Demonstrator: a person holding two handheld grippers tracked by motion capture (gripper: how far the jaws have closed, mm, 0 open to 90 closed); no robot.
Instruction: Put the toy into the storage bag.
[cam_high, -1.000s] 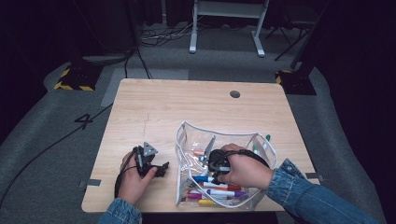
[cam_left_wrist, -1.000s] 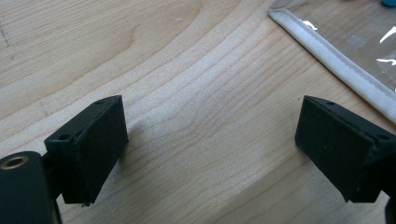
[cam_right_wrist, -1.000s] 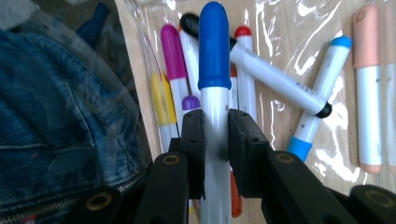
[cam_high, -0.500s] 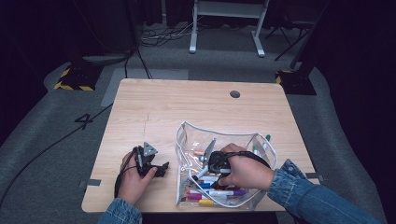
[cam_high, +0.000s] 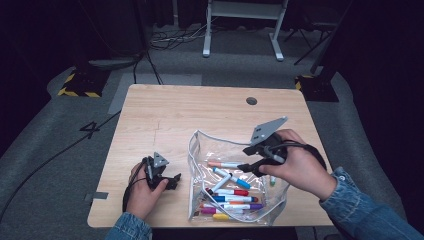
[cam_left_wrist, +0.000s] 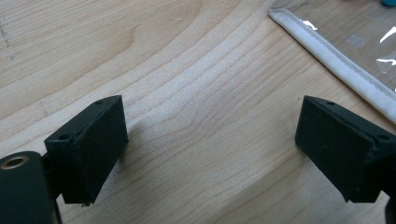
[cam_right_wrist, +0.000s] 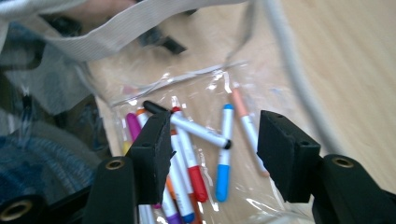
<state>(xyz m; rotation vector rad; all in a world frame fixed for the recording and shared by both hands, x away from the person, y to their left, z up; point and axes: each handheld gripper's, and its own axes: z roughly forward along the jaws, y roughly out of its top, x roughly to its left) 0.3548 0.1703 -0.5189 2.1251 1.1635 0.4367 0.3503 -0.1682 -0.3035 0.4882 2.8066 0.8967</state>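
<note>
The right tongs have just been spread and lifted empty above the clear pouch; a marker seems released inside; left tongs rest spread on the worktop

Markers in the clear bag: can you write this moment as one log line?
right tongs: just opened, empty | black-capped white marker: lies in clear plastic pouch | left tongs: open, on wooden table
</note>
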